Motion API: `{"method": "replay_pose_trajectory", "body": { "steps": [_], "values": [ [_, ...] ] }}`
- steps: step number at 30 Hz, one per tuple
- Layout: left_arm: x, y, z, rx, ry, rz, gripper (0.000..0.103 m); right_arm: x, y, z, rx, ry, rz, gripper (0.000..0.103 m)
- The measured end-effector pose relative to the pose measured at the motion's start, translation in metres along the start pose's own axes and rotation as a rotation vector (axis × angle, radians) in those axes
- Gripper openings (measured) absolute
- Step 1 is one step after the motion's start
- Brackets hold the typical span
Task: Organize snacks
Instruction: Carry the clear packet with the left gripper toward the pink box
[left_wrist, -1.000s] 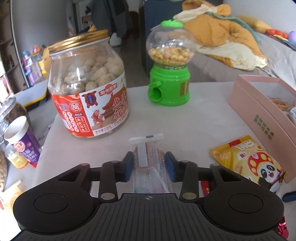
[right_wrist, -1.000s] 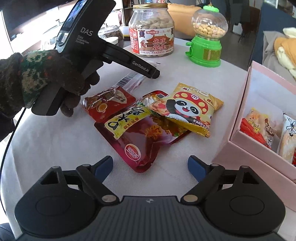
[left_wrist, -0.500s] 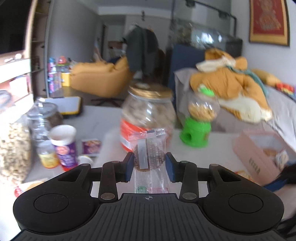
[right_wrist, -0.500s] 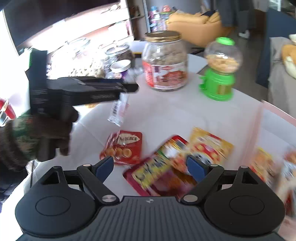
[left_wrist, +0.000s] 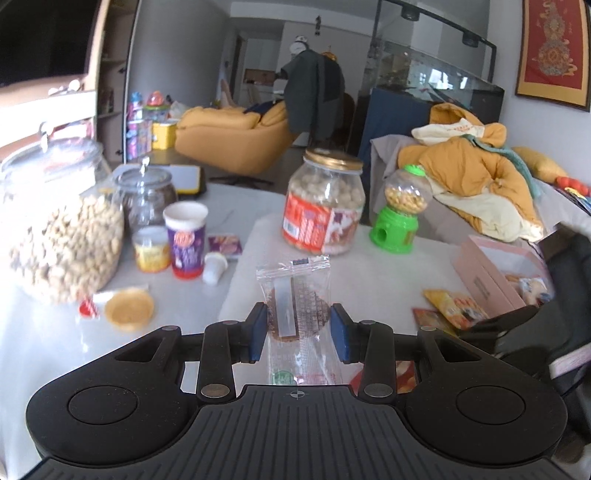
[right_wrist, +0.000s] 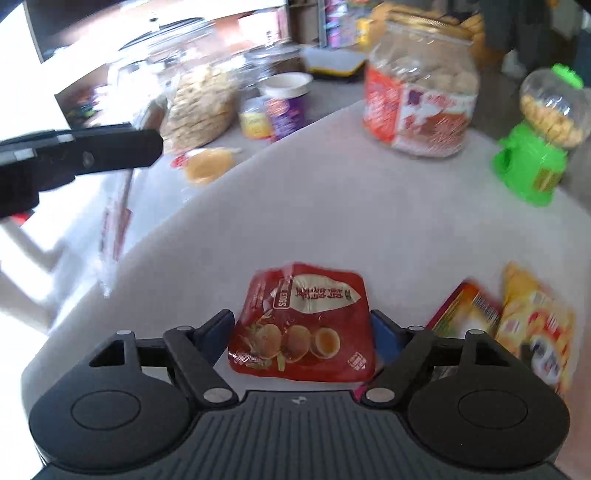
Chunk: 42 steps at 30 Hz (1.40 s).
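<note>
Two grippers | left gripper (left_wrist: 298, 328) clamps clear packet (left_wrist: 295, 310) | right gripper (right_wrist: 302, 334) spread around red pouch (right_wrist: 304, 325)

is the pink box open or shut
Open. The left wrist view shows the pink box with no lid over it and snack packets visible inside.

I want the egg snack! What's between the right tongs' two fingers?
In the right wrist view, the red egg packet lies on the white table between the open right tongs; contact with the fingers isn't clear.
</note>
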<state>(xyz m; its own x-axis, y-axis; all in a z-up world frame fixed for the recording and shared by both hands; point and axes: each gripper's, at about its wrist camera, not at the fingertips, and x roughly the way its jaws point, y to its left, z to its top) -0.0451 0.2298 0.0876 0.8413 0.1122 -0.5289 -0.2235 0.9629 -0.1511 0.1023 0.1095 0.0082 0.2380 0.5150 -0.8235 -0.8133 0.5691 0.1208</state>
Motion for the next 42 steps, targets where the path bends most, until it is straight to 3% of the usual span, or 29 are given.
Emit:
{"method": "replay_pose_trajectory", "body": {
  "steps": [4, 7, 11, 18, 22, 26, 34, 37, 39, 42],
  "values": [
    [-0.006, -0.03, -0.024, 0.026, 0.061, -0.03, 0.042, -0.046, -0.002, -0.033, 0.003, -0.044, 0.024, 0.079],
    [-0.011, -0.065, -0.04, 0.066, 0.09, -0.113, 0.042, -0.086, -0.006, -0.063, 0.002, -0.08, 0.025, 0.079],
    [-0.021, -0.12, -0.045, 0.136, 0.077, -0.214, 0.042, -0.136, -0.025, -0.104, 0.034, -0.115, -0.041, 0.079],
    [-0.018, -0.222, 0.008, 0.311, -0.03, -0.338, 0.042, -0.194, -0.086, -0.156, 0.121, -0.185, -0.236, 0.079],
    [0.001, -0.269, 0.037, 0.357, -0.065, -0.357, 0.042, -0.2, -0.109, -0.17, 0.183, -0.196, -0.236, 0.079],
    [0.027, -0.299, 0.056, 0.399, -0.094, -0.315, 0.042, -0.197, -0.117, -0.178, 0.192, -0.198, -0.233, 0.079],
    [0.097, -0.302, 0.089, 0.255, 0.018, -0.266, 0.042, -0.183, -0.13, -0.187, 0.234, -0.179, -0.222, 0.079],
    [0.117, -0.283, 0.098, 0.071, 0.083, -0.389, 0.044, -0.179, -0.136, -0.189, 0.249, -0.165, -0.225, 0.079],
    [0.121, -0.278, 0.098, 0.029, 0.045, -0.422, 0.046, -0.176, -0.139, -0.189, 0.262, -0.159, -0.231, 0.079],
    [0.115, -0.283, 0.091, 0.09, -0.052, -0.342, 0.044, -0.175, -0.142, -0.19, 0.275, -0.161, -0.236, 0.079]
  ]
}}
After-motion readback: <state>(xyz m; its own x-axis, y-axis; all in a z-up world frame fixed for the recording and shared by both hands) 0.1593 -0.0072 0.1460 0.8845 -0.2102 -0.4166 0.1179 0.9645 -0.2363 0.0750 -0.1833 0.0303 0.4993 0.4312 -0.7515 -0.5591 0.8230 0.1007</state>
